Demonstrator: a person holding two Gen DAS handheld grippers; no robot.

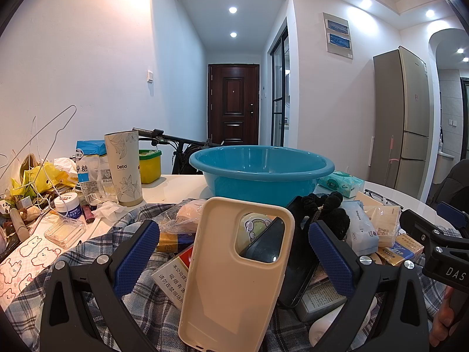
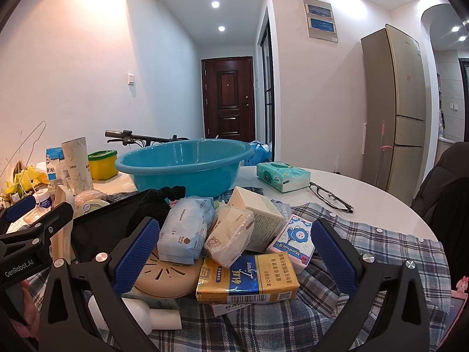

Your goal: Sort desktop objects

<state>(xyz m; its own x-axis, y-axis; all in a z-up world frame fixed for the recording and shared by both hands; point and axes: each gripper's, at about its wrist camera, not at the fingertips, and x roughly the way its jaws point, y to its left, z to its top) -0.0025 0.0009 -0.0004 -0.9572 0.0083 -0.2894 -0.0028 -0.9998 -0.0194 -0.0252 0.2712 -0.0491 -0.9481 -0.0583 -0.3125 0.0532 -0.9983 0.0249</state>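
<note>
White tabletop under a plaid shirt (image 1: 140,302) carries the clutter. Left wrist view: the left gripper (image 1: 233,252) gapes wide, gripping nothing; the cream phone case (image 1: 234,275) leans upright between its pads, untouched, long axis vertical, blue basin (image 1: 261,170) beyond.

Right wrist view: the right gripper (image 2: 234,252), equally spread and empty, straddles the yellow cigarette carton (image 2: 247,277) lying crosswise.

Both views are bright and sharp, lit by round recessed ceiling spotlights (image 1: 233,9) that bloom into white glare. A warm patch washes the plain white left wall (image 2: 73,58). Fisheye distortion bends the edges, and the corners fall black.
</note>
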